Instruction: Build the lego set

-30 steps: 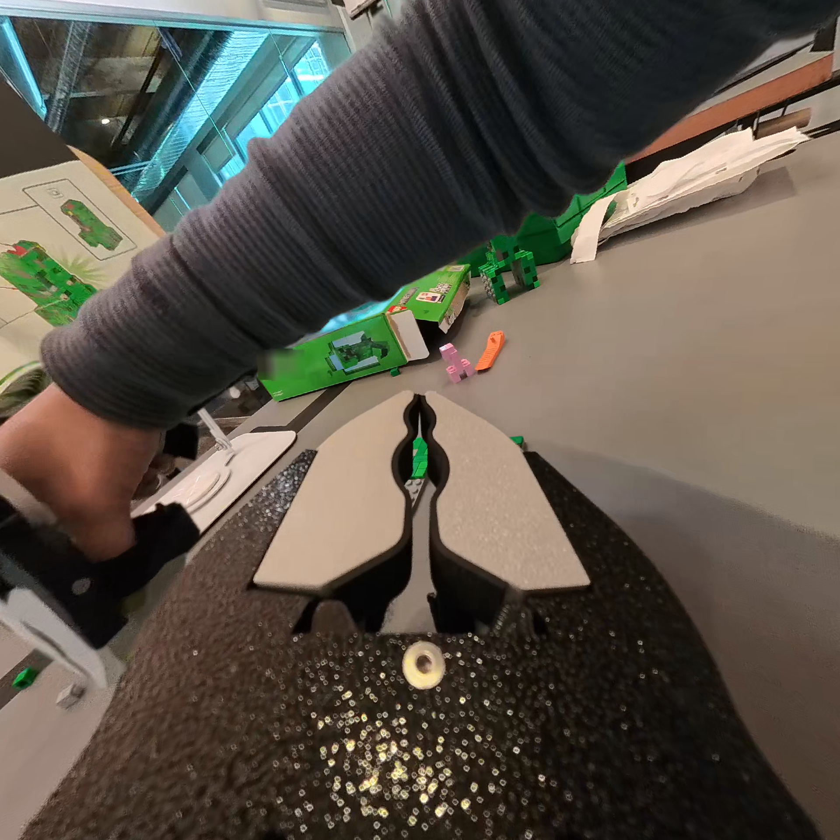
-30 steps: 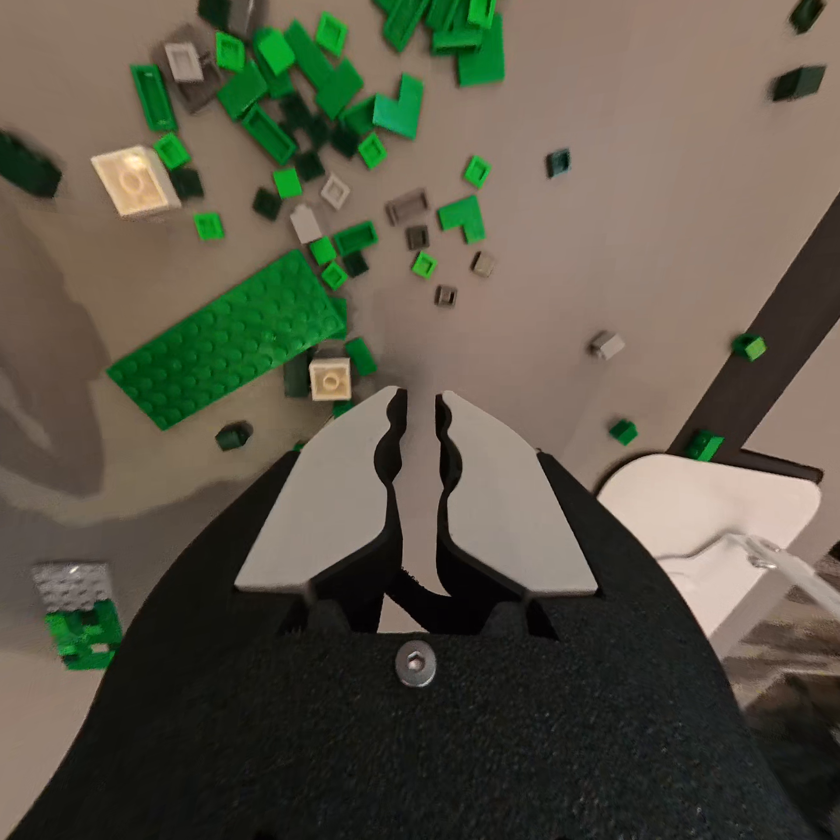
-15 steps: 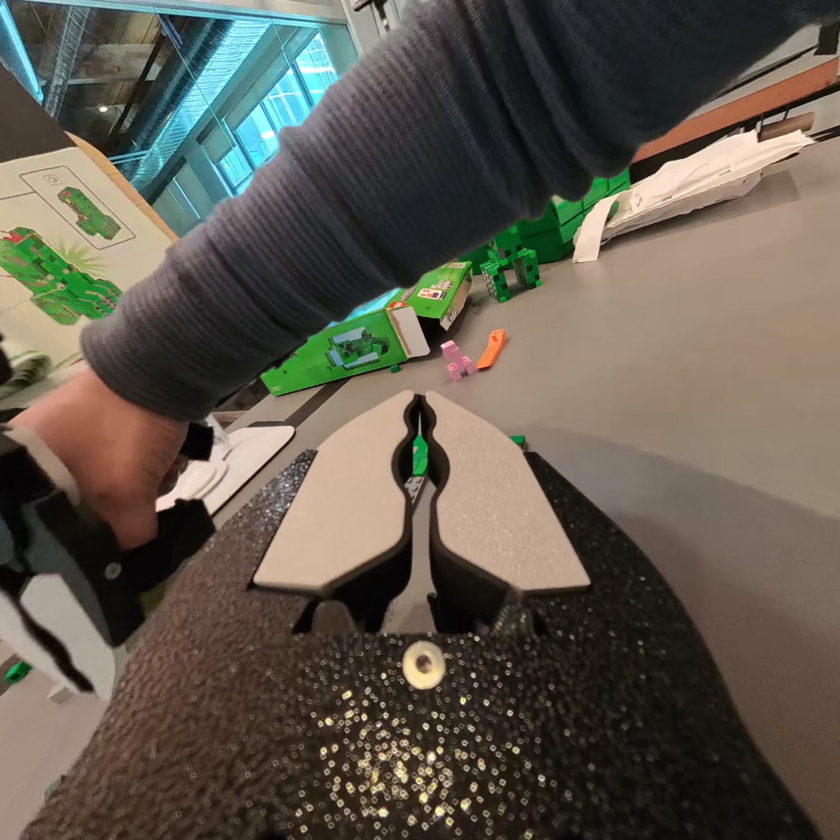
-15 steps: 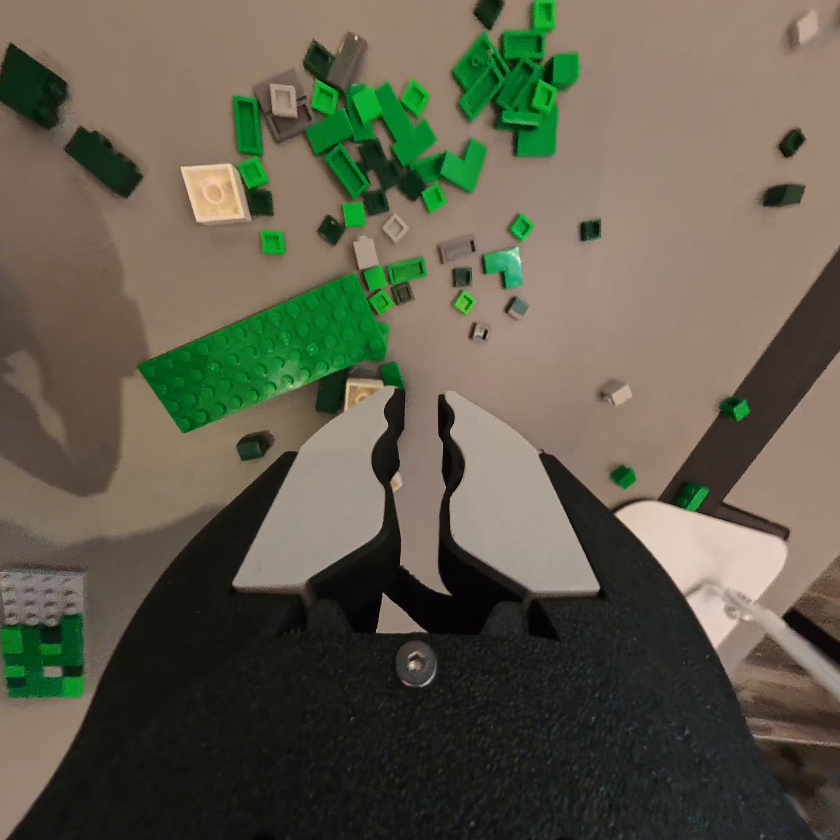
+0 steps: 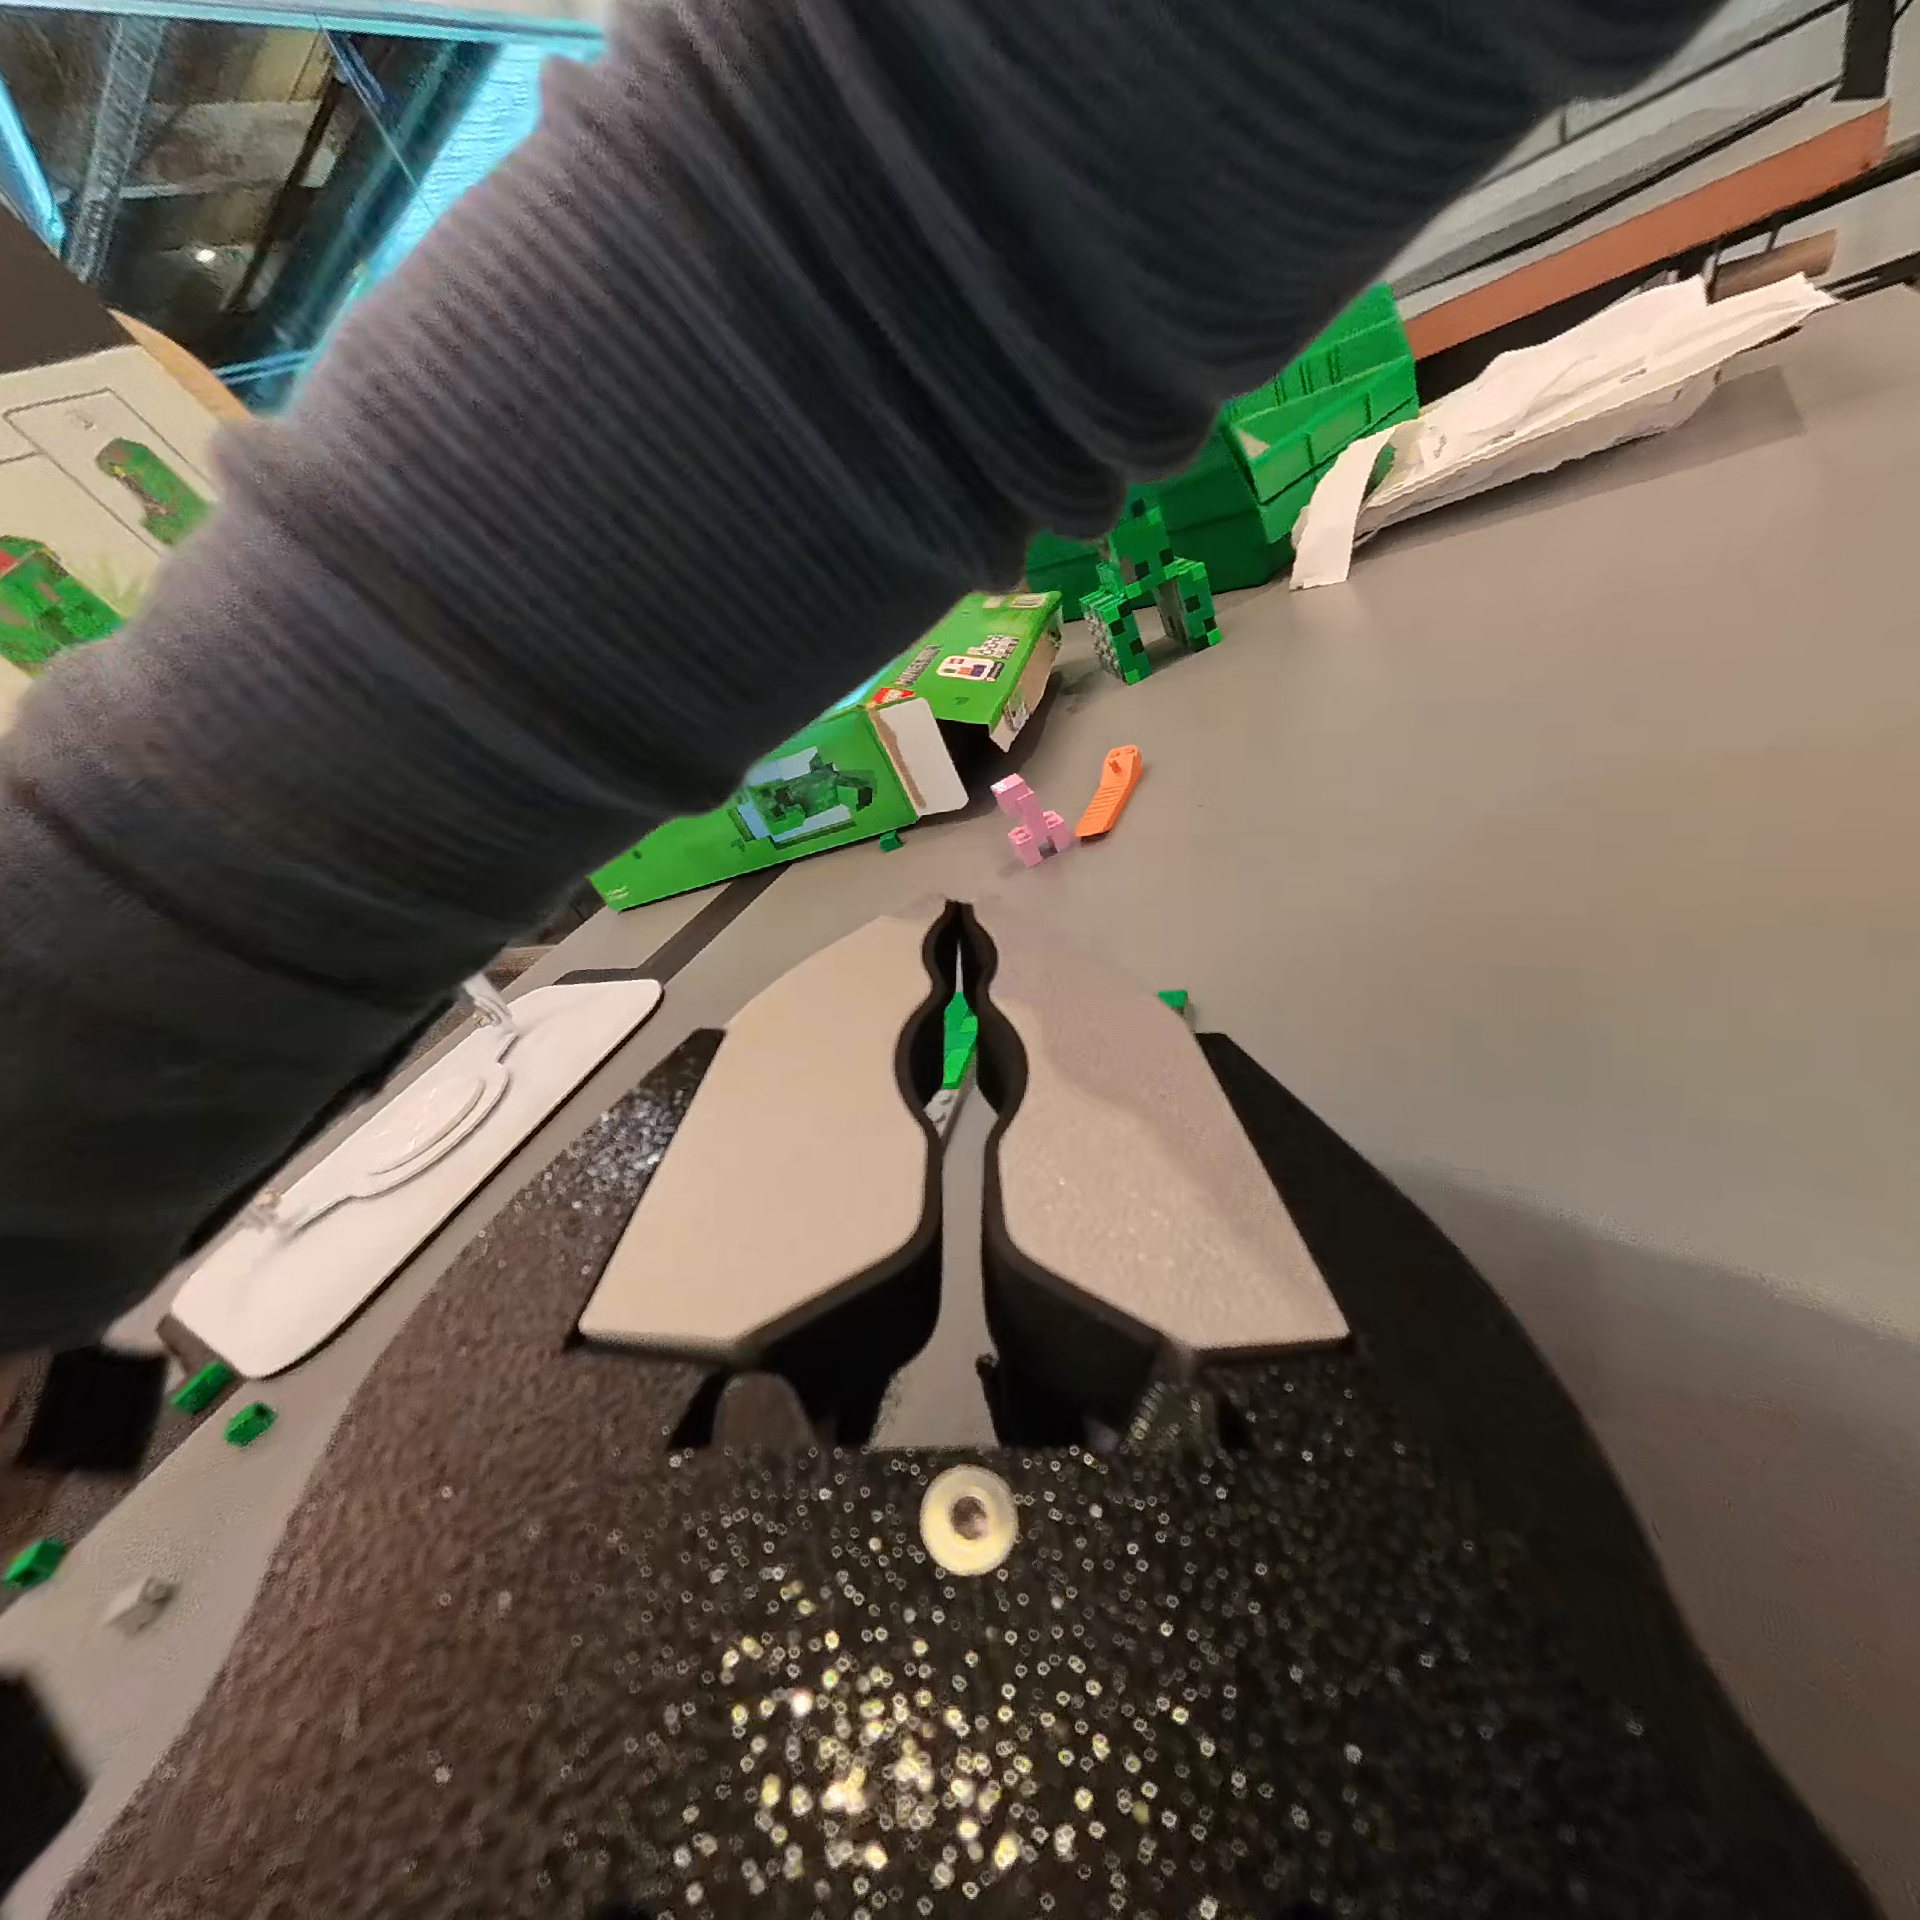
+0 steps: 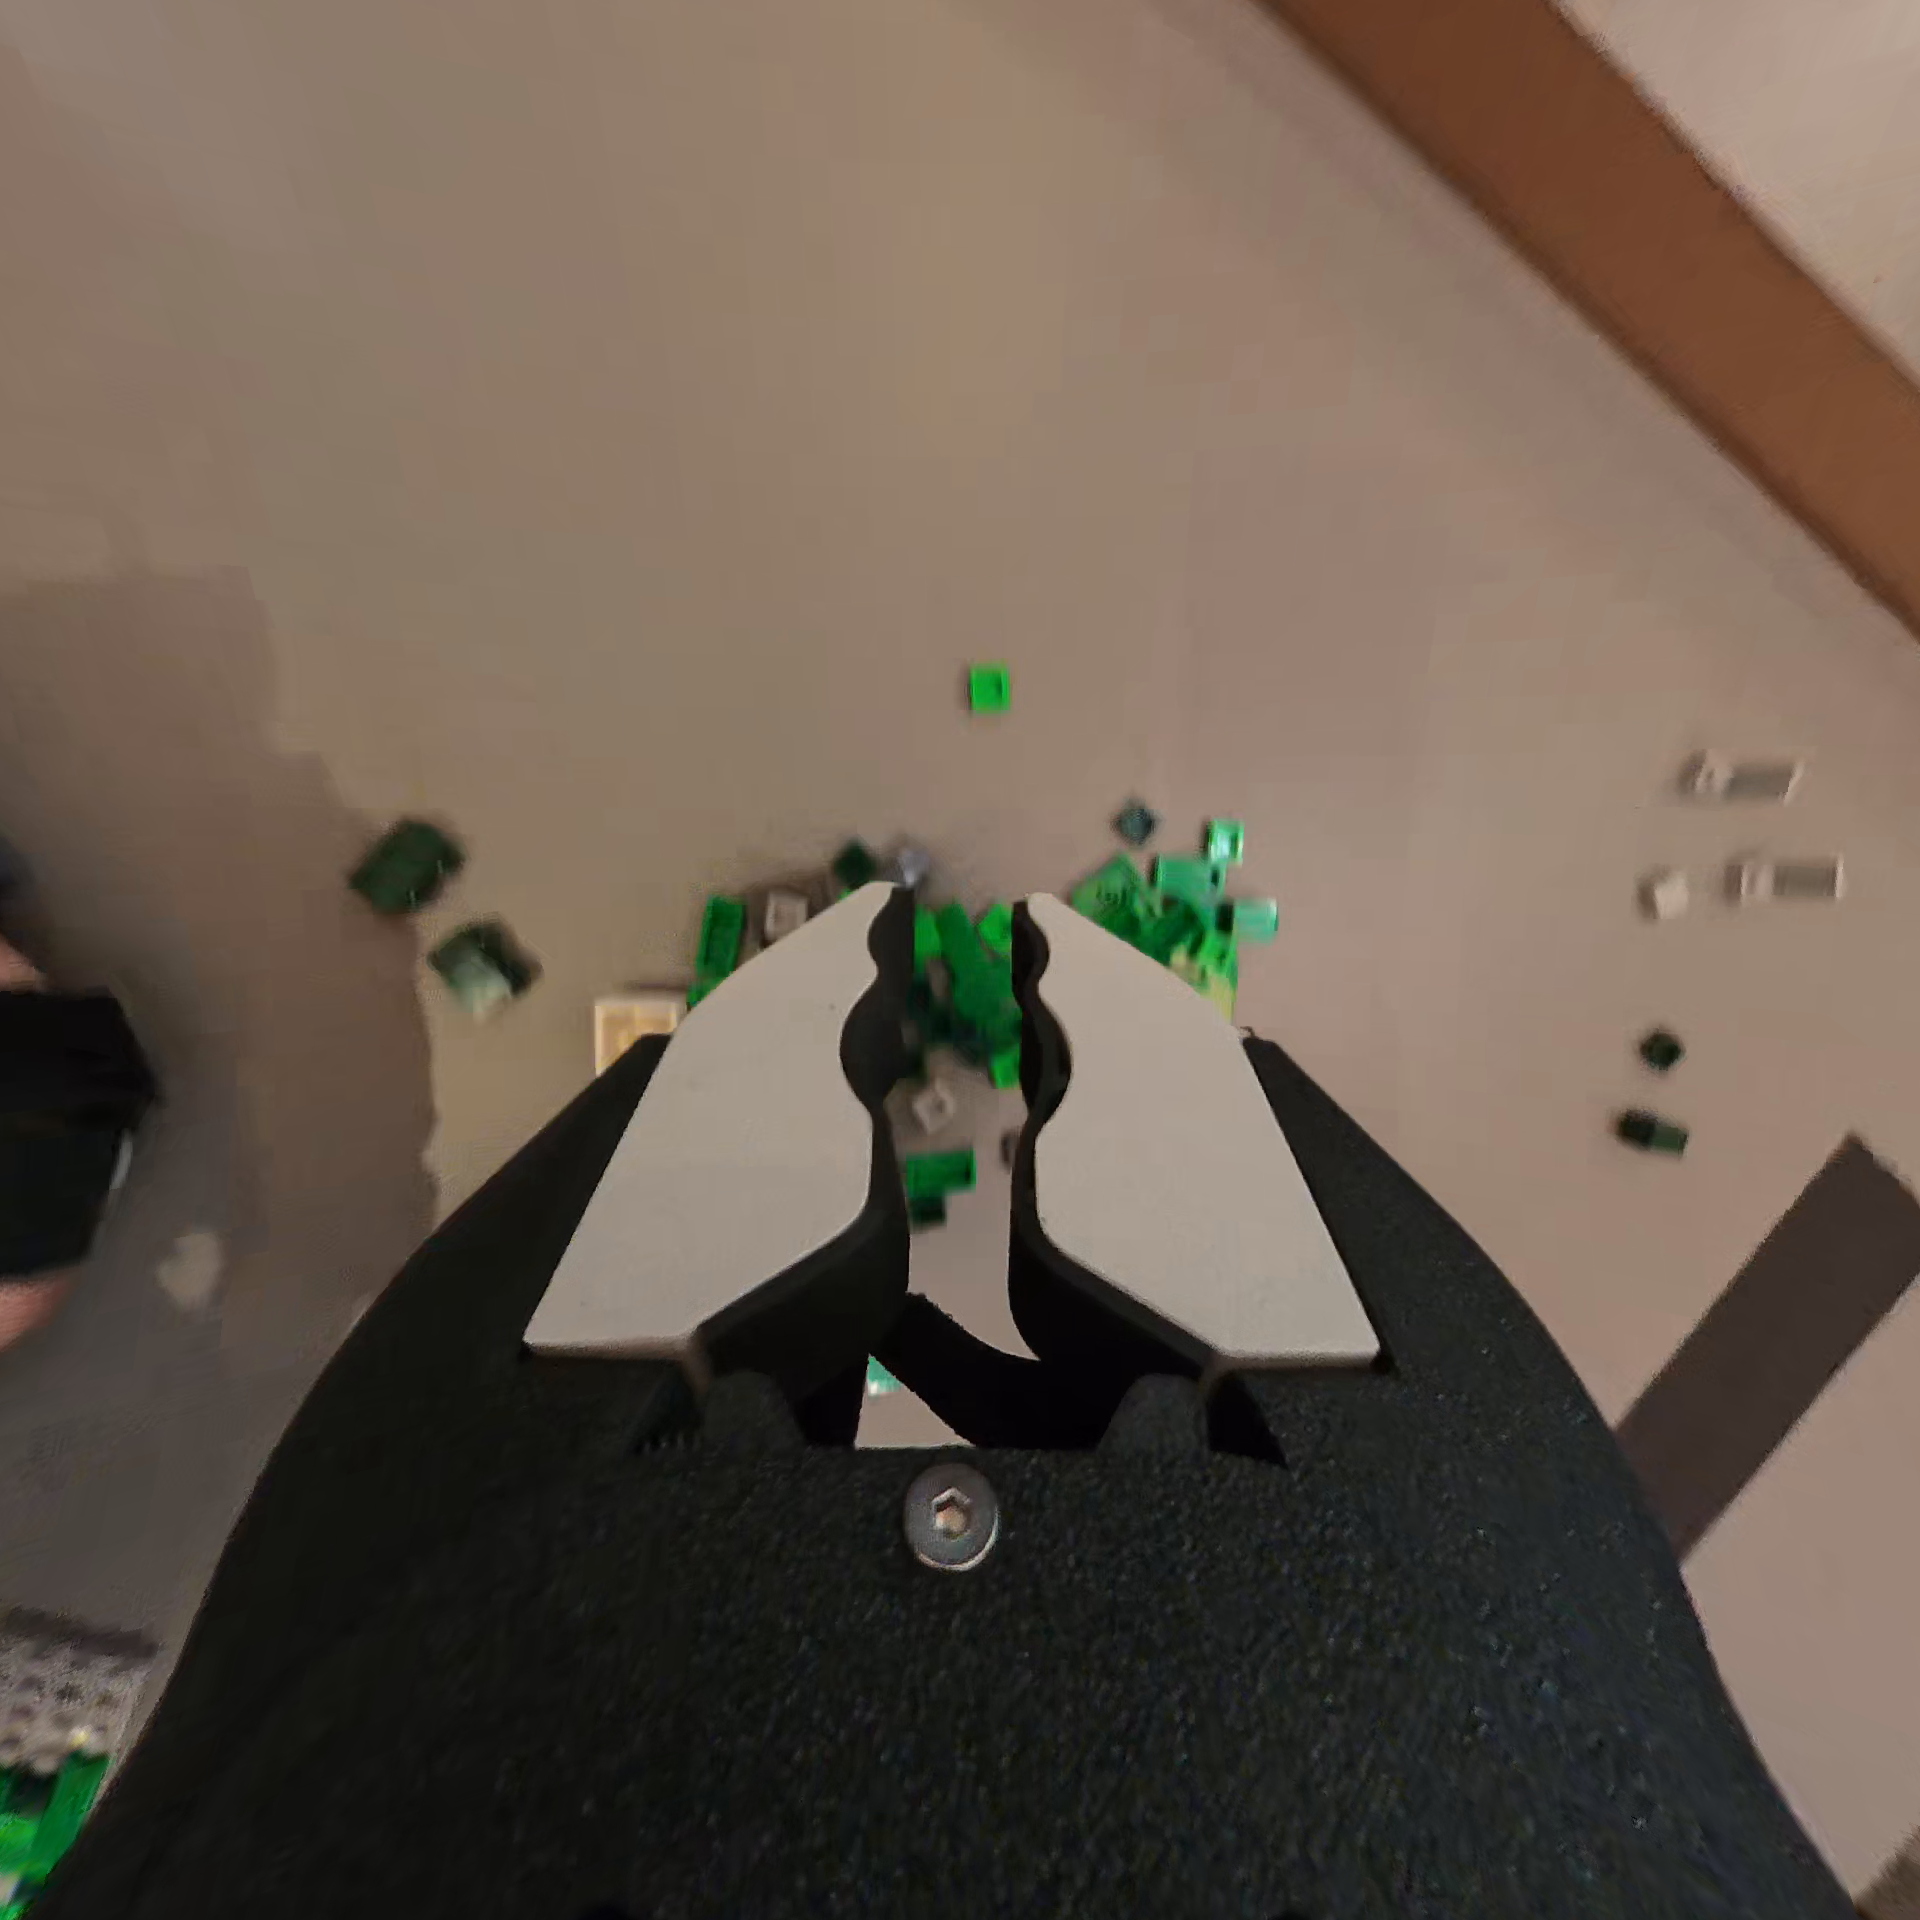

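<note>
My left gripper (image 5: 958,914) has its tips together, low over the grey table (image 5: 1455,935). A thin green piece (image 5: 958,1039) shows in the hollow behind the tips. A person's grey sleeve (image 5: 727,416) crosses above it. My right gripper (image 6: 966,904) is slightly open and holds nothing. It hovers over a heap of small green and grey toy-brick pieces (image 6: 1174,914), some of which show between its fingers (image 6: 769,1091). The view is blurred. A cream brick (image 6: 634,1023) lies by its left finger. A single green tile (image 6: 989,688) lies farther ahead.
Ahead of the left gripper lie green boxes (image 5: 790,821), a pink figure (image 5: 1029,826), an orange tool (image 5: 1110,795), a green brick figure (image 5: 1148,603) and white papers (image 5: 1558,416). A white stand base (image 5: 416,1164) is at its left. A grey-and-green build (image 6: 52,1714) lies at the lower left.
My right gripper has swept forward over the brick heap and its jaws have widened a little. The long green plate has gone out of view. My left gripper has stayed still and shut.
</note>
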Demonstrator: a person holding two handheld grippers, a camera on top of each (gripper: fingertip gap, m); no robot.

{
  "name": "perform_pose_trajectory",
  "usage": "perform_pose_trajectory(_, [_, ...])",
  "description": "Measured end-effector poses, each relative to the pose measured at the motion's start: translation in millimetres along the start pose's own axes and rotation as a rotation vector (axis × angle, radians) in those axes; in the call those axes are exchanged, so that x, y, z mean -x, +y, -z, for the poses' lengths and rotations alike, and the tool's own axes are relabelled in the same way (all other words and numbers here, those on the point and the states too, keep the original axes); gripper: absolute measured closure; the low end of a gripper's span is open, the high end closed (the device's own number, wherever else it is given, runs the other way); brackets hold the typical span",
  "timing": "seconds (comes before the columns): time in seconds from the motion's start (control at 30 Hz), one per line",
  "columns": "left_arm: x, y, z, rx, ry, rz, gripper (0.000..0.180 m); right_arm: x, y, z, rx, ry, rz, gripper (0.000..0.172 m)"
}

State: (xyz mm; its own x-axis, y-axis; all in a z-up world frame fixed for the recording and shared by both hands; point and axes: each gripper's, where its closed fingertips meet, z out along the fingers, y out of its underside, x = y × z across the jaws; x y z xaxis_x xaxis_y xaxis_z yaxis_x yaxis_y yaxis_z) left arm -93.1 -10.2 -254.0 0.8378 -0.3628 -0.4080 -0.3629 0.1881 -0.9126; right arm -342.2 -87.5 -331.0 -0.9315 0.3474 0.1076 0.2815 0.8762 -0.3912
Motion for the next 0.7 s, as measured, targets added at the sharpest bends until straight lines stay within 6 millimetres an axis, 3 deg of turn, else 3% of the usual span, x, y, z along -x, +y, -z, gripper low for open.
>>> perform_pose_trajectory(0.1, [-3.9,-0.4,-0.5,0.004,0.012,-0.023,0.18,-3.0,-16.1,-17.0,0.068,0.016,0.059,0.154])
perform_pose_trajectory(0.23, [-4.2,-0.3,-0.6,0.007,0.01,-0.028,0.18,-6.5,-17.7,-31.5,0.108,0.003,0.093,0.154])
perform_pose_trajectory(0.7, [-1.0,0.3,0.0,0.005,0.004,-0.008,0.18,-7.6,-23.1,-43.5,0.101,-0.034,0.087,0.158])
